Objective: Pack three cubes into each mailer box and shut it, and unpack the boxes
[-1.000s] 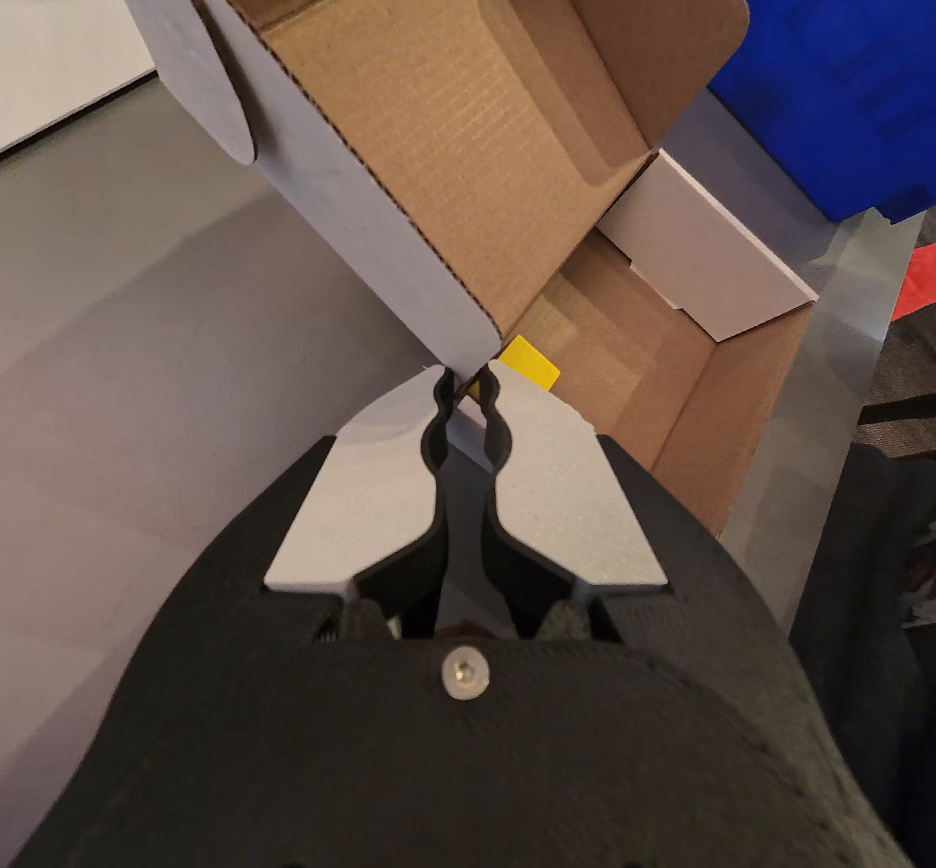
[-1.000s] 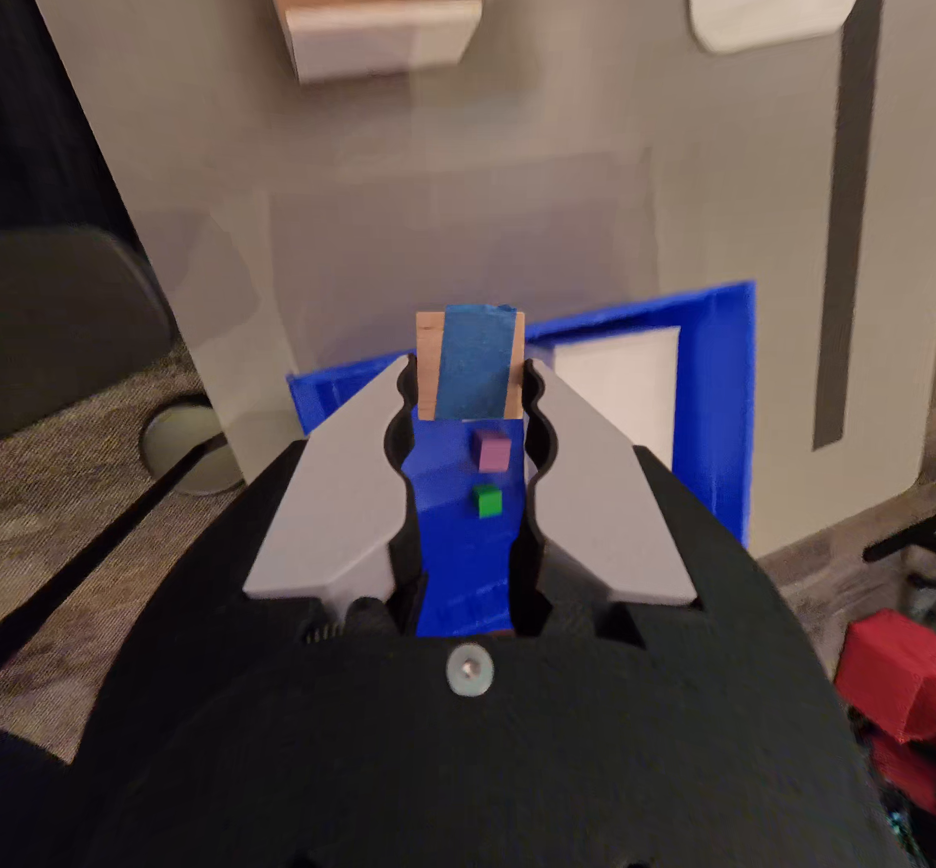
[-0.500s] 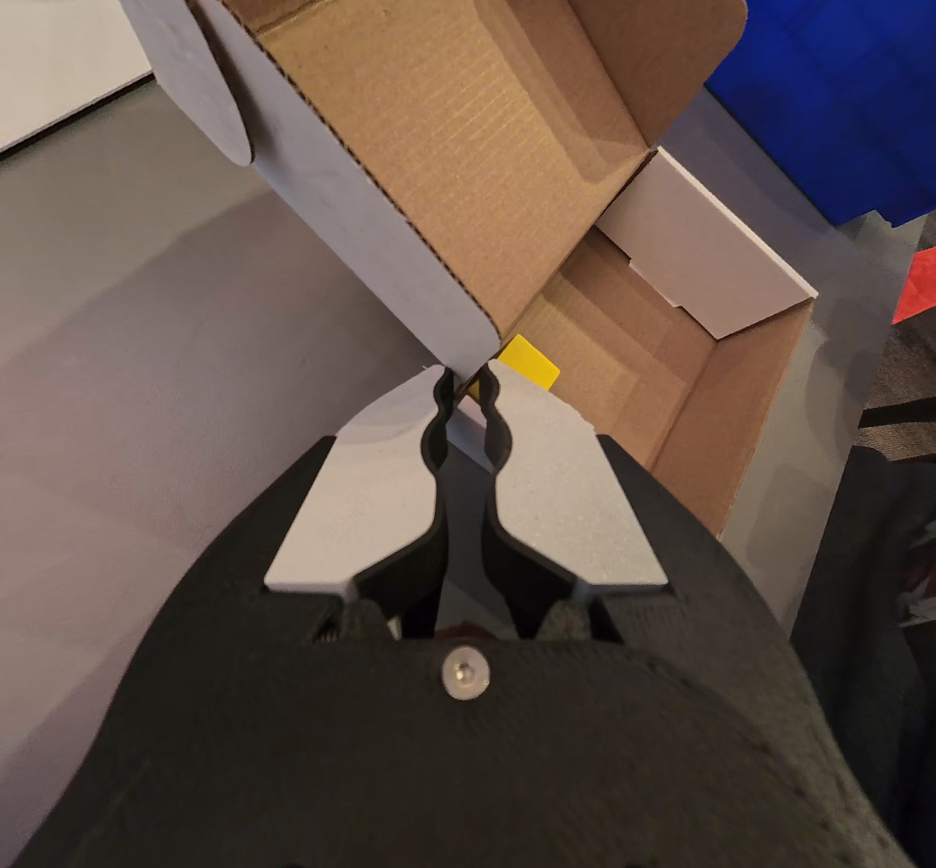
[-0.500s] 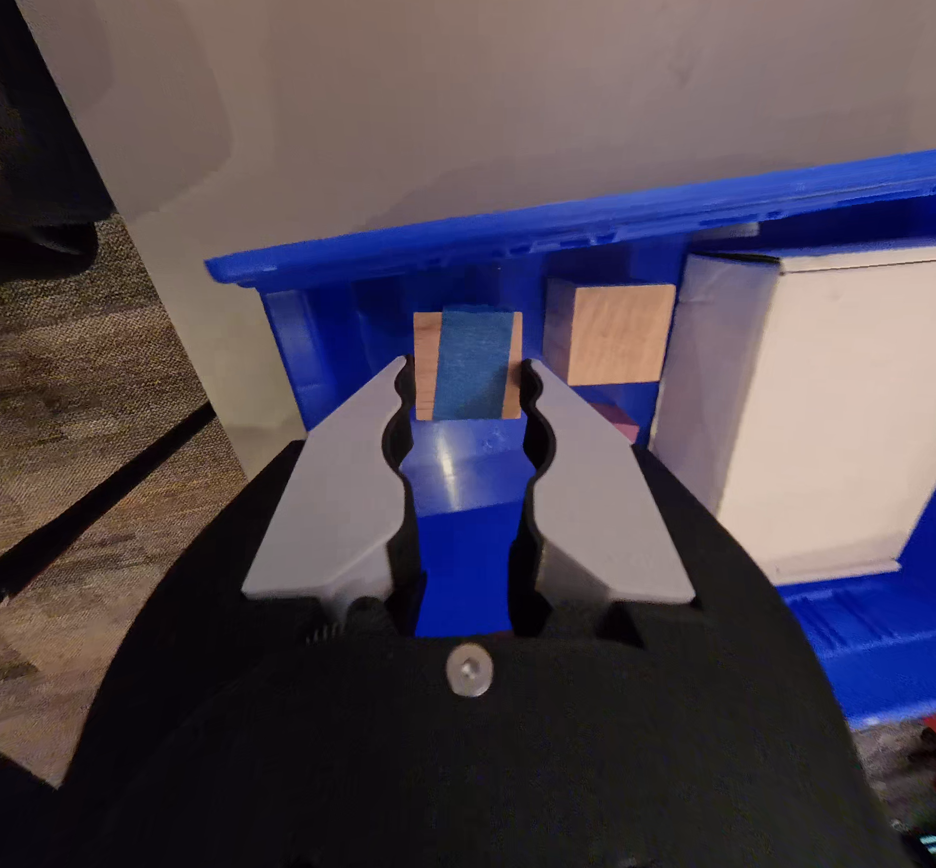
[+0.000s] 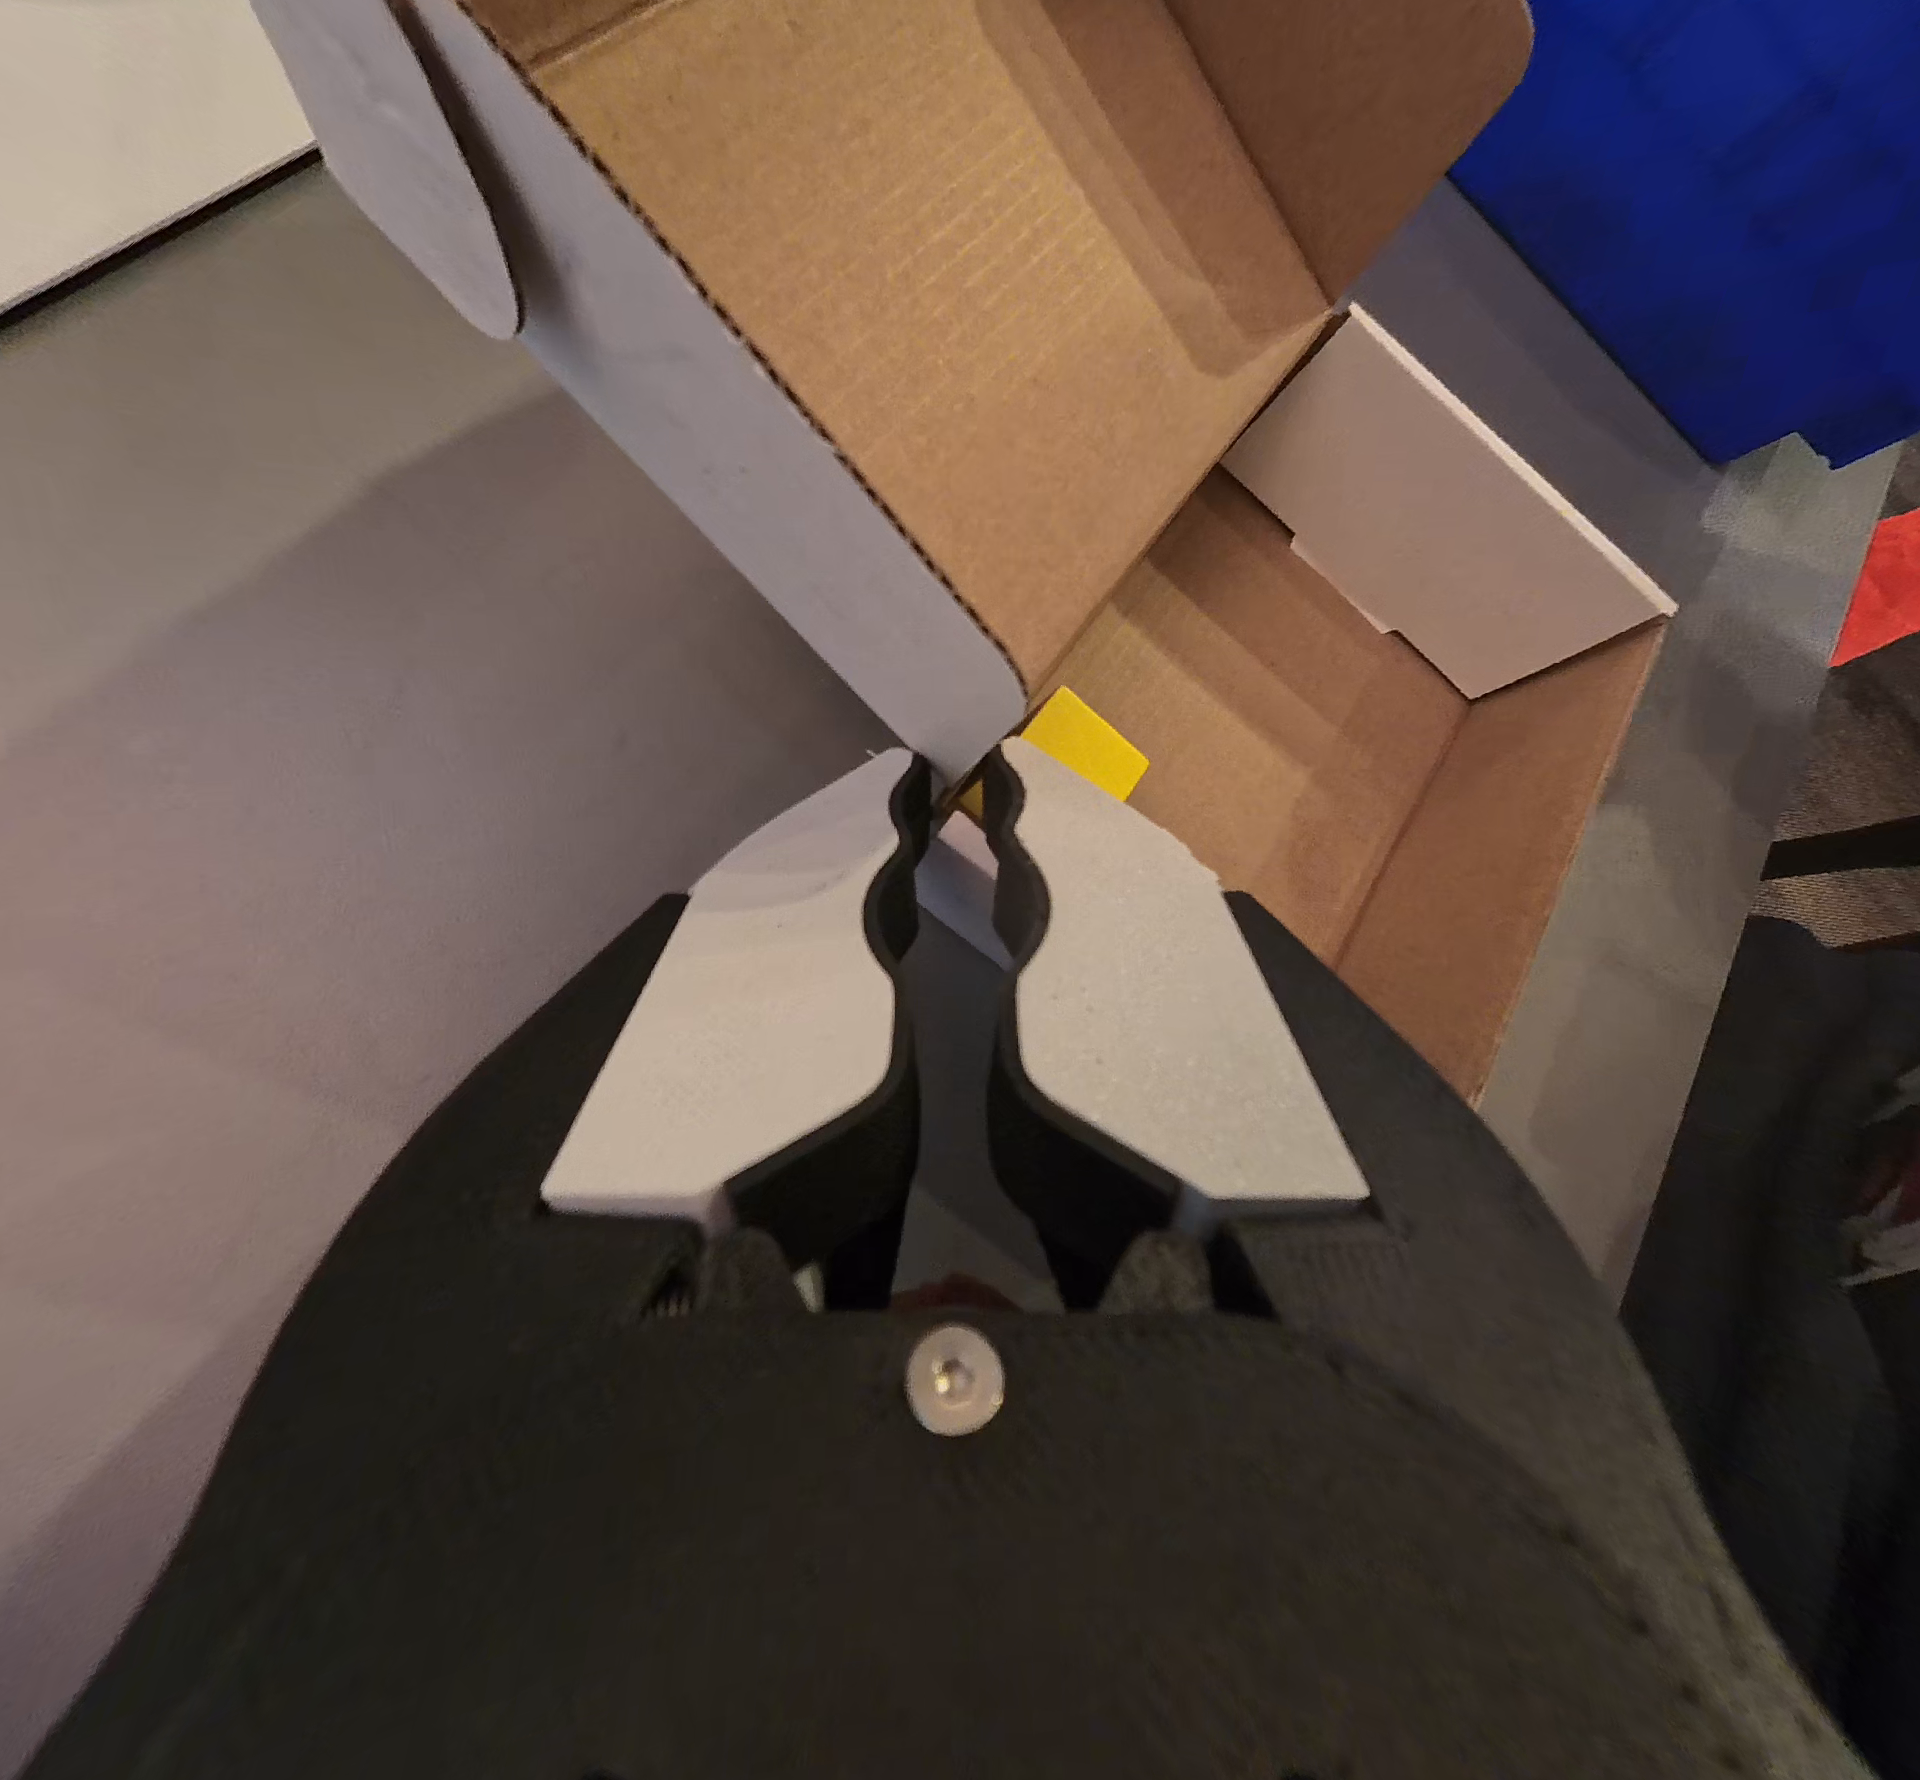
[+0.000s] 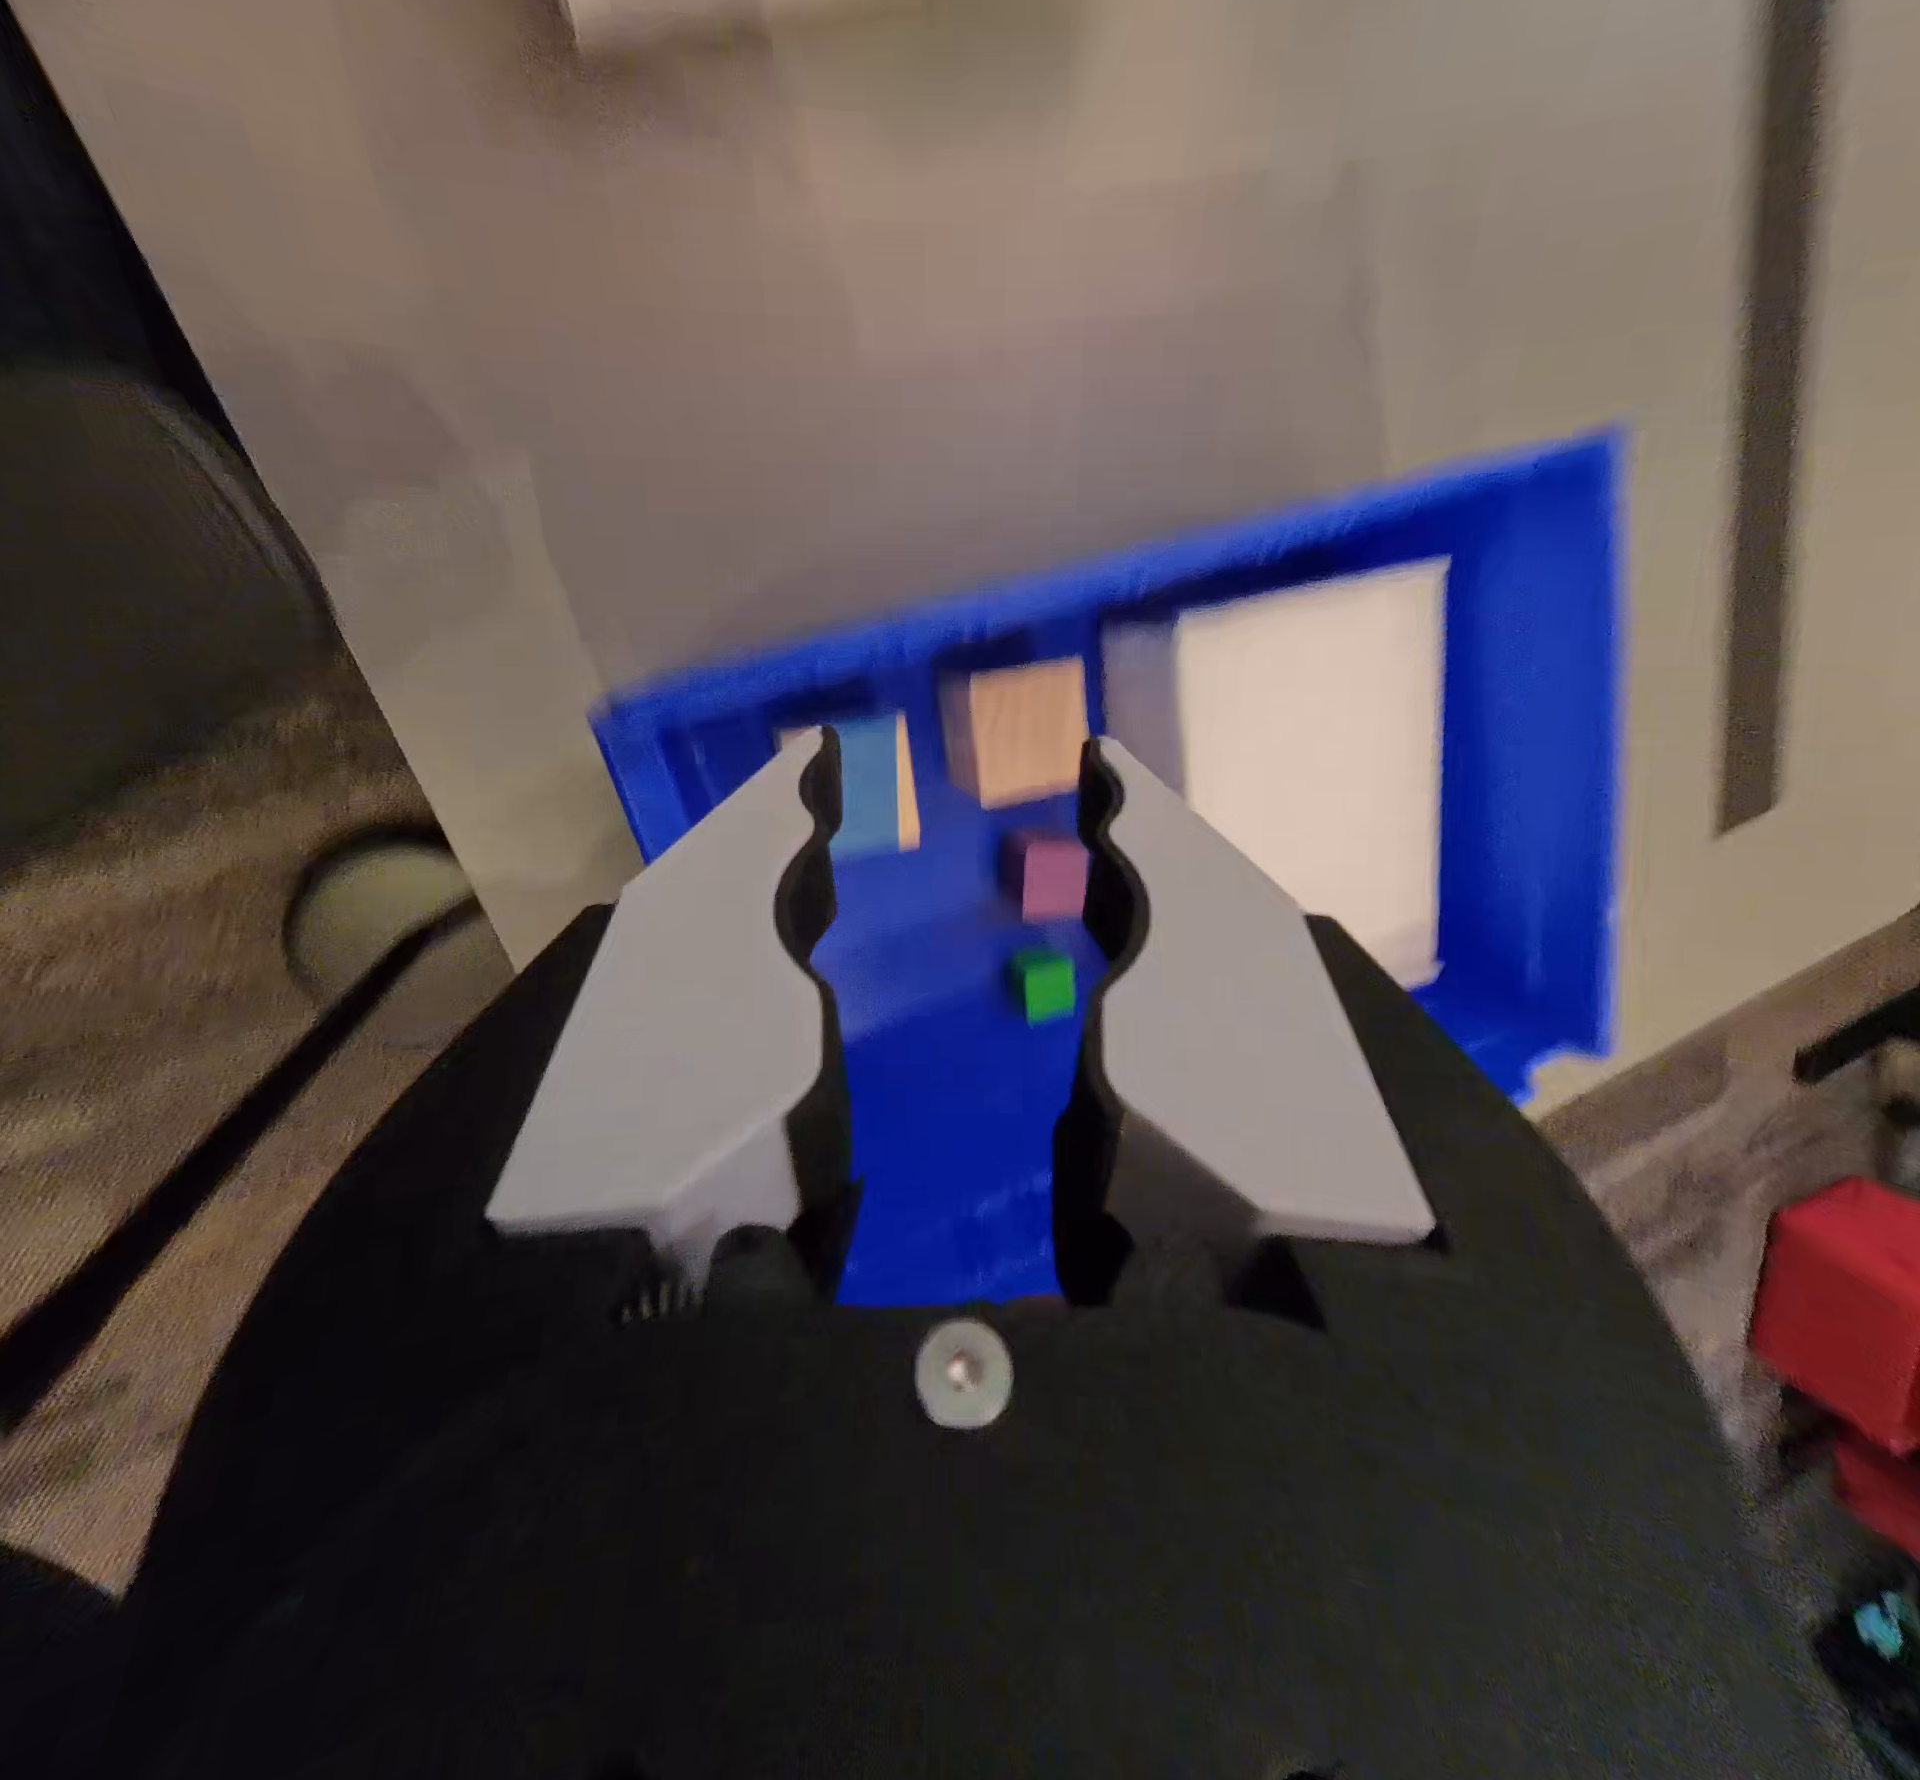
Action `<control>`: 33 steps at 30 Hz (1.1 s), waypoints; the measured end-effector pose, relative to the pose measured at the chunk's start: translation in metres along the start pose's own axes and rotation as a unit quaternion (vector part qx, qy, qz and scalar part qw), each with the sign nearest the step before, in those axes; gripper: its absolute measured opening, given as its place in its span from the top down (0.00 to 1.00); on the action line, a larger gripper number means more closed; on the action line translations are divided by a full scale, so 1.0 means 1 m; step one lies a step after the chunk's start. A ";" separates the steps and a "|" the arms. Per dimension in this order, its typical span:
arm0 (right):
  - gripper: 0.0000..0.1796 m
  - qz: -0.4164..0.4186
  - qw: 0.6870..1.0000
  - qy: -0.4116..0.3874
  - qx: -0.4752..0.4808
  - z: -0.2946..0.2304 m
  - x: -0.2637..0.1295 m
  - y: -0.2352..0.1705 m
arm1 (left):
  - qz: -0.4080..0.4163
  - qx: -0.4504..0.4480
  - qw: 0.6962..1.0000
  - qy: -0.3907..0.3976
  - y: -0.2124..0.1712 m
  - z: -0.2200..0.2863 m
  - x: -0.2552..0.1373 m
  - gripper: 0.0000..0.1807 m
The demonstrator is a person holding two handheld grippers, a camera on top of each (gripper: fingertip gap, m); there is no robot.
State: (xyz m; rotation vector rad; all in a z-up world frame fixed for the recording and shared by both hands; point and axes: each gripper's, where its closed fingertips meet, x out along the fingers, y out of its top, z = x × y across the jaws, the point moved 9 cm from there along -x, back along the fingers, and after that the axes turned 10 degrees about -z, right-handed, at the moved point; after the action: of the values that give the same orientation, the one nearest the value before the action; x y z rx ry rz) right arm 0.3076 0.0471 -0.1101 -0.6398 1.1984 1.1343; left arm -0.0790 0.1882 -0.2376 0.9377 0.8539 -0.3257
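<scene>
Left hand-held gripper [image 5: 954, 780] clamps the mailer box [image 5: 1403, 857] wall; right hand-held gripper [image 6: 956, 759] gapes empty; the box could tip, spilling the yellow cube [image 5: 1086, 756] at 12 o'clock.

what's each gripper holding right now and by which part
The left gripper is shut on the open mailer box, pinching its near white wall at the corner below the lid flap. The right gripper is open and holds nothing.
</scene>
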 end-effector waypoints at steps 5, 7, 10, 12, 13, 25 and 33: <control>0.79 0.136 0.990 0.020 -0.039 -0.026 -0.007 0.121 | 0.001 -0.004 1.000 -0.002 0.001 0.001 0.001 0.95; 0.75 0.136 0.987 0.047 -0.067 -0.039 0.020 0.167 | 0.001 -0.004 1.000 0.001 0.000 0.001 0.001 0.95; 0.78 0.129 0.984 0.065 -0.104 -0.049 0.068 0.217 | 0.002 -0.013 1.000 -0.004 0.001 0.001 0.001 0.95; 0.78 0.106 0.985 0.087 -0.108 -0.050 0.102 0.238 | 0.002 -0.013 1.000 -0.004 0.001 0.001 0.002 0.95; 0.77 0.086 0.987 0.081 -0.111 -0.048 0.117 0.244 | 0.002 -0.013 1.000 -0.004 0.001 0.001 0.002 0.95; 0.83 0.061 0.990 0.026 -0.127 -0.046 0.165 0.269 | 0.008 -0.014 1.000 -0.016 0.002 0.000 0.004 0.95; 0.83 0.050 0.985 0.081 -0.143 -0.048 0.154 0.256 | 0.007 -0.004 1.000 -0.007 0.003 0.003 0.004 0.95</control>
State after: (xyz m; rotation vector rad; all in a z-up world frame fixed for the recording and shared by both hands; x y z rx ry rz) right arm 0.0465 0.1468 -0.2266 -0.9134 1.2249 1.3744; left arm -0.0734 0.1880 -0.2383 0.9328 0.8343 -0.3165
